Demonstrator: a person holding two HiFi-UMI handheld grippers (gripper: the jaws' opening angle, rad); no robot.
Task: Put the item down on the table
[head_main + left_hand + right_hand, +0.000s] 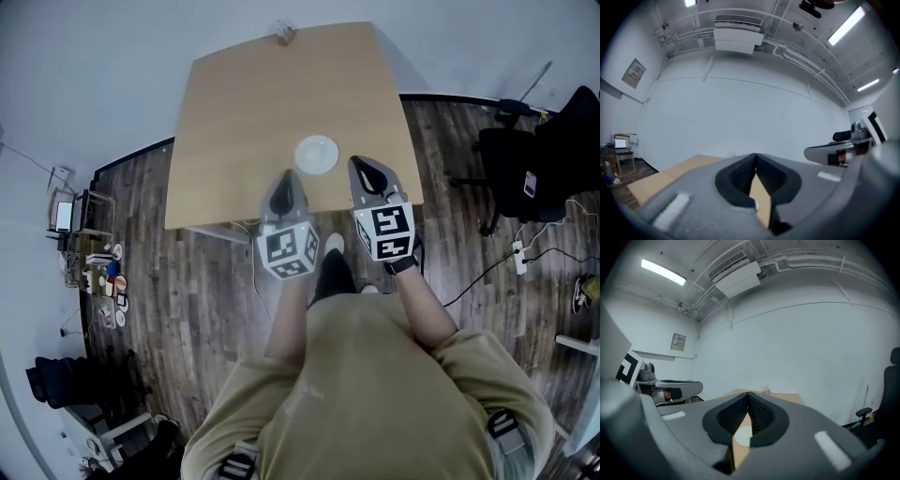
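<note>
A round white plate (317, 155) lies near the front edge of the light wooden table (244, 112). My left gripper (289, 178) hovers at the plate's near left, its jaws closed tip to tip with nothing between them. To the plate's near right my right gripper (360, 165) is likewise shut and empty. In the right gripper view the plate (743, 437) shows low through the gap under the closed right gripper (748, 394). Only a sliver of the plate (756, 205) shows below the closed left gripper (755, 155) in the left gripper view.
A small pale object (284, 34) stands at the table's far edge. A black office chair (525, 169) is on the dark wood floor to the right, with cables beside it. A low shelf with small items (98, 277) stands at the left wall.
</note>
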